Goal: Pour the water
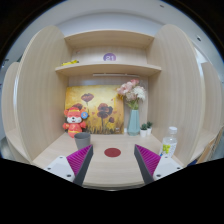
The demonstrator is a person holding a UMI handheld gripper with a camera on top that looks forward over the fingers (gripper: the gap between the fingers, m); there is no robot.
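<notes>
Gripper view, your gripper (113,160) fingers apart and empty, round dark-red coaster (112,152) between them, clear plastic water bottle (169,143) at two o'clock, tall blue glass vase (133,121) at one o'clock.

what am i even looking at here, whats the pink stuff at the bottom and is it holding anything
This is a single picture from a wide-angle camera mounted on a hand-held gripper, looking forward along its two fingers. The pink patches are pads on the inner faces of those fingers, not objects on the desk. The fingers are open and hold nothing. Ahead is a wooden desk set in an alcove. On it are a small red coaster-like disc between and just ahead of the fingers, a clear bottle to the right, a stuffed toy at the back left, and a blue vase of flowers. A shelf runs above.
</notes>
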